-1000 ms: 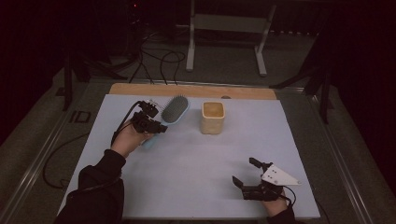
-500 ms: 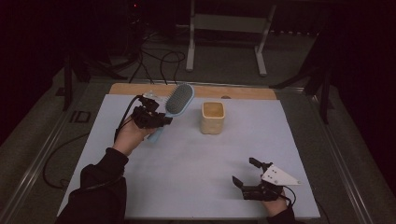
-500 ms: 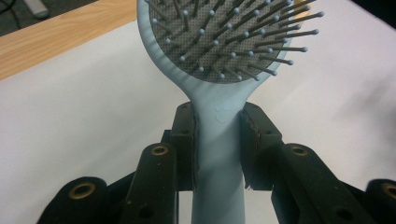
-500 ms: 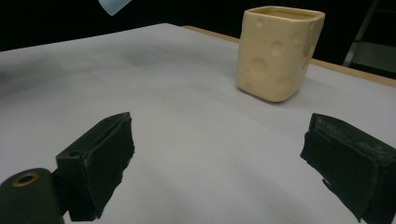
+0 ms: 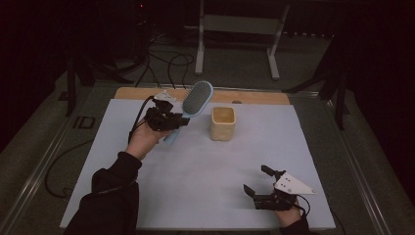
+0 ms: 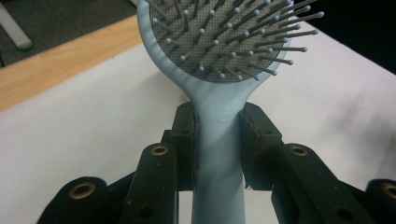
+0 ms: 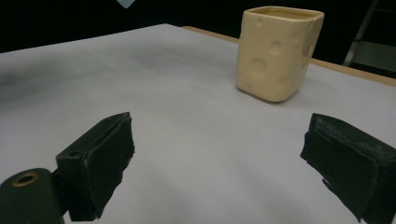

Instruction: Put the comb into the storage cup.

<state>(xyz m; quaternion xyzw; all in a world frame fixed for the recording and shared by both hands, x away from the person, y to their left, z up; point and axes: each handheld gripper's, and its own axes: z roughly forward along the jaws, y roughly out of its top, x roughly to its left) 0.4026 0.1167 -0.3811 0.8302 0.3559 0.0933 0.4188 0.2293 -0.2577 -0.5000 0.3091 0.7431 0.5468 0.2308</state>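
A light blue hairbrush (image 5: 197, 98) with grey bristles is held up off the white table sheet (image 5: 195, 171), its head tilted up and to the right. My left gripper (image 5: 182, 121) is shut on its handle just below the head; in the left gripper view both pads (image 6: 183, 140) press the handle of the hairbrush (image 6: 224, 42). A pale yellow, cheese-patterned cup (image 5: 222, 123) stands upright to the right of the brush. My right gripper (image 5: 255, 179) rests near the front right of the table, open and holding nothing, facing the cup (image 7: 278, 51) from my right gripper (image 7: 219, 149).
A wooden strip (image 5: 254, 97) runs along the table's far edge. Behind it on the floor are a metal stand (image 5: 240, 29) and loose cables (image 5: 166, 63). Metal rails border the table at left and right.
The left hand has lifted the brush off the table, and its head now points upward and sits closer to the cup. The right gripper has not moved.
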